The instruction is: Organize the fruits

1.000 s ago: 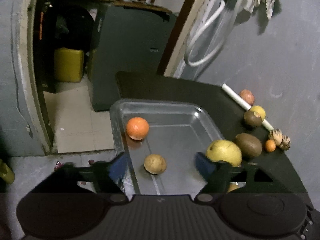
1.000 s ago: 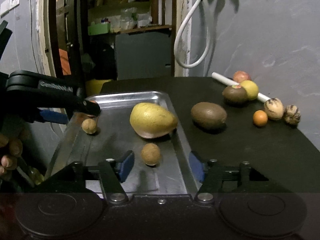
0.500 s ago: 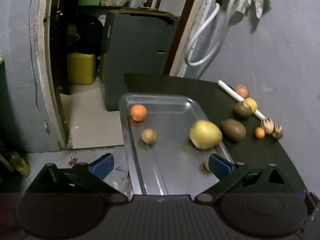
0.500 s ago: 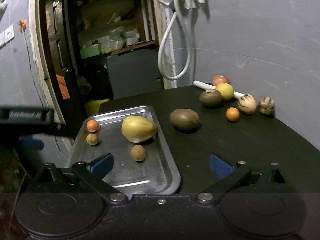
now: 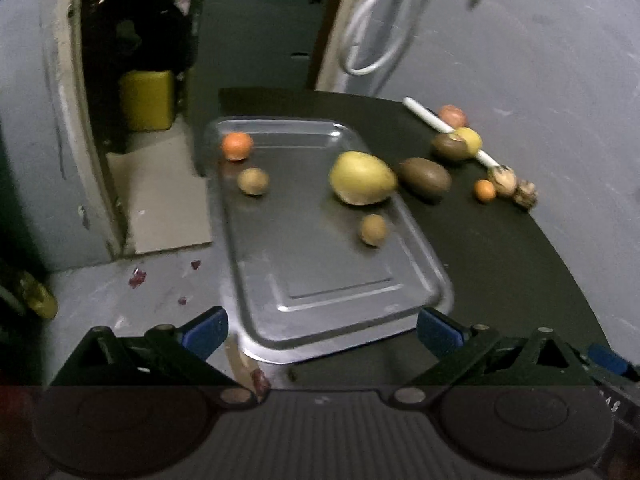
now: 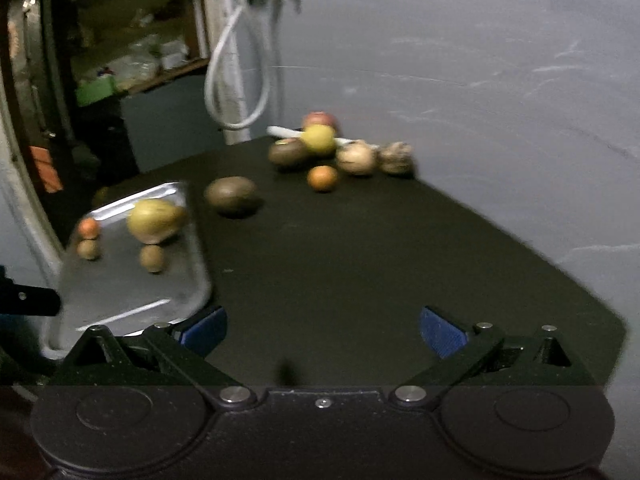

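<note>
1. At about nine o'clock in the right wrist view, a metal tray (image 6: 188,300) is seen at the left edge of the black table (image 6: 380,272). Four fruits are already held in it: an orange (image 5: 237,146) at its far left corner, a small brown fruit (image 5: 253,181) just beside that, a large yellow fruit (image 5: 362,178) against its right rim, and another small brown fruit (image 5: 373,230) nearer the camera.
2. The left gripper (image 5: 322,326) is held spread wide over the tray's near end, with nothing between its blue pads.
3. Just right of the tray, a dark oval fruit (image 6: 232,195) is left on the table.
4. Toward one o'clock, by the wall, a cluster remains unsorted: a dark round fruit (image 6: 289,153), a yellow fruit (image 6: 319,139), a reddish fruit (image 6: 319,119), a small orange fruit (image 6: 322,178) and two pale striped ones (image 6: 356,158), lying about a white stick (image 5: 430,119).
5. The right gripper (image 6: 323,326) is likewise held wide apart and empty above bare table.
6. The task is judged roughly a third done, with seven fruits outstanding.
</note>
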The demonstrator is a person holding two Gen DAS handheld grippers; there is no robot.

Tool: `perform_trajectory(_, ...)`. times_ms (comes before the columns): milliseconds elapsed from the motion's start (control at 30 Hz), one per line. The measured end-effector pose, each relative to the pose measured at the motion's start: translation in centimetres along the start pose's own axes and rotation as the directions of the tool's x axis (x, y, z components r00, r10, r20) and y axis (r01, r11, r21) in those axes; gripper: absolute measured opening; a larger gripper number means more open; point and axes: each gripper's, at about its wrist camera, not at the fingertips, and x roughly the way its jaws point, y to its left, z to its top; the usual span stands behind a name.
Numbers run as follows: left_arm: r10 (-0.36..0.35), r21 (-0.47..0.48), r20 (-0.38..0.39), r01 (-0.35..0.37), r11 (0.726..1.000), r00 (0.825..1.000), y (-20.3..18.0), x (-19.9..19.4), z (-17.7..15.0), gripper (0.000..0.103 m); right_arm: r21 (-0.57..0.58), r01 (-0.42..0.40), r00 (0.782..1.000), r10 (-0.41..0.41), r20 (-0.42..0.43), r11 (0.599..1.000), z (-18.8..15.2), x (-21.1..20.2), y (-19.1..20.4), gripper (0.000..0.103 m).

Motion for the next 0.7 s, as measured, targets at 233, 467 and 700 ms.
perform_trajectory(233, -0.048, 0.147, 0.051, 0.040, 0.988, 0.998, -4.4, 0.4, 0.1, 0.102, -0.092, 0.054, 0.998, -0.057, -0.035, 0.994, 2.5, -2.9, -3.2, 0.102)
perform_trajectory(467, -0.130, 0.312, 0.072, 0.101, 0.944, 0.989, -7.2, 1.4, 1.4, 0.102, -0.129, -0.010, 0.998, 0.002, -0.067, 0.992, 5.5, -3.6, -6.2, 0.102)
perform_trajectory(700, -0.063, 0.419, 0.041, 0.040, 0.907, 0.997, -8.7, 4.0, 4.0, 0.102, -0.288, -0.084, 0.989, 0.043, -0.144, 0.954, 7.7, -0.3, -7.0, 0.102)
